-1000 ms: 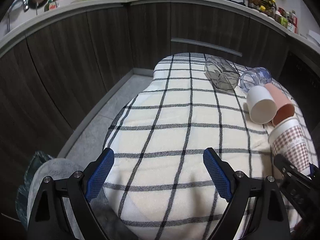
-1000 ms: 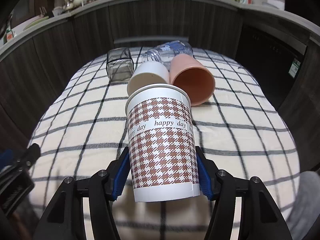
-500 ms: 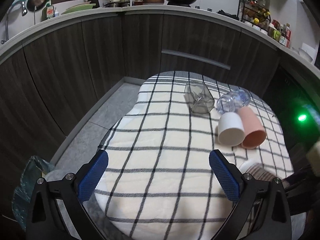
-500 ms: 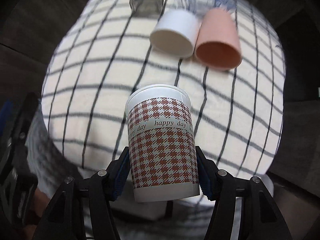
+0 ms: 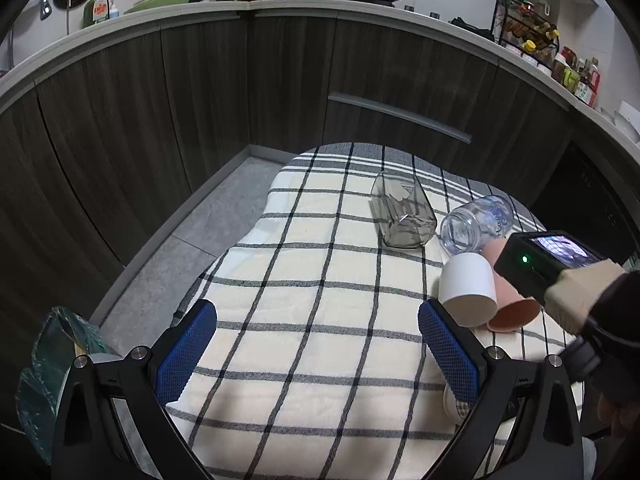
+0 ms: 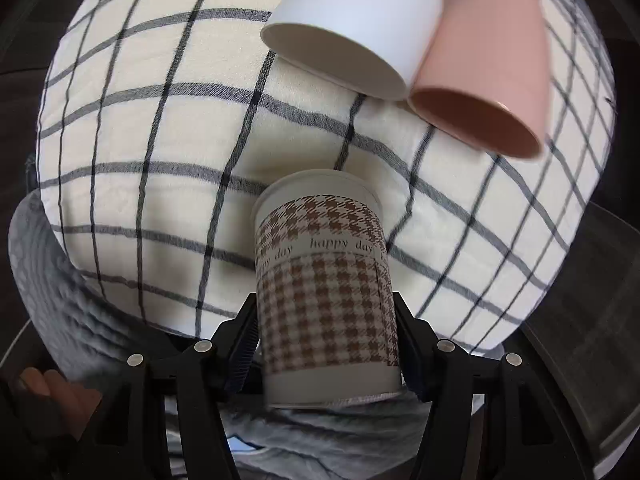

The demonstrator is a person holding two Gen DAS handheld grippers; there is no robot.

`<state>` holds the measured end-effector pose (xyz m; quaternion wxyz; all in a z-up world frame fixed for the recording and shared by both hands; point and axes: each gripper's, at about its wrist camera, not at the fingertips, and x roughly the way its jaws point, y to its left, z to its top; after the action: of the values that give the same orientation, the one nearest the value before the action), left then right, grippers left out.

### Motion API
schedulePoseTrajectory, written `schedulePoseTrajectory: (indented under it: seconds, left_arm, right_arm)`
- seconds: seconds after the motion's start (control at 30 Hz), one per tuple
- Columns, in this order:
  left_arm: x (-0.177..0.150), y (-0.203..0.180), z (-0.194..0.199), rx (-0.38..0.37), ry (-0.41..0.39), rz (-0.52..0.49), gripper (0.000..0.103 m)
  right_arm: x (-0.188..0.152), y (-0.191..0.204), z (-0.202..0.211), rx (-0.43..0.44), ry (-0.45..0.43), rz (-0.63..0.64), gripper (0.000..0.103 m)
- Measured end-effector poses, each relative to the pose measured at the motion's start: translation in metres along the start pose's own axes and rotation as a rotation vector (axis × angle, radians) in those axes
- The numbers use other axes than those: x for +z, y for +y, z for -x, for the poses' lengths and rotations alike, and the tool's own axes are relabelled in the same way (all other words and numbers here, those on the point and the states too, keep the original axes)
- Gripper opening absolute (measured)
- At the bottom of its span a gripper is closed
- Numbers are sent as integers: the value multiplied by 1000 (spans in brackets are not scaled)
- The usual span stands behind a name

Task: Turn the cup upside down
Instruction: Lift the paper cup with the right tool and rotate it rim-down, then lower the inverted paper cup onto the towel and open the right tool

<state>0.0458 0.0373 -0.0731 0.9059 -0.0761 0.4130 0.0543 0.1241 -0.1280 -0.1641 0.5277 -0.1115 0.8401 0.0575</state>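
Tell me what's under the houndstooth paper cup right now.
The checked cloth lies below the houndstooth paper cup, held in the right tongs. Its rim points toward the cloth; whether they touch is hidden.

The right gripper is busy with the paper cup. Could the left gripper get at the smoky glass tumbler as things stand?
Probably yes: the left gripper is open, and only bare checked cloth lies between it and the glass tumbler.
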Motion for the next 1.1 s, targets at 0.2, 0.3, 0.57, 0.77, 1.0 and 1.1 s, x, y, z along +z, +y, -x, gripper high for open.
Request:
schedulePoseTrajectory:
  seconds: [0.2, 0.3, 0.57, 0.77, 1.0, 1.1]
  left_arm:
    - [1, 1, -6, 7, 13, 3, 103]
    - [0, -1, -4, 3, 11, -5, 103]
    - [-2, -6, 19, 10, -27, -35, 103]
    - [-8, -15, 49, -1, -63, -71, 103]
    - [-22, -20, 66, 10, -82, -107, 103]
    - [-28, -23, 73, 10, -88, -126, 103]
  right_arm:
    - [10, -4, 8, -15, -28, -1, 61]
    - [5, -4, 13, -18, -53, 6, 68]
    - [-32, -1, 39, 21, -196, -22, 75]
    - [-83, -2, 62, 63, -415, -62, 75]
    - [-137, -20, 60, 103, -689, -159, 75]
    - [-160, -21, 53, 81, -810, -193, 75]
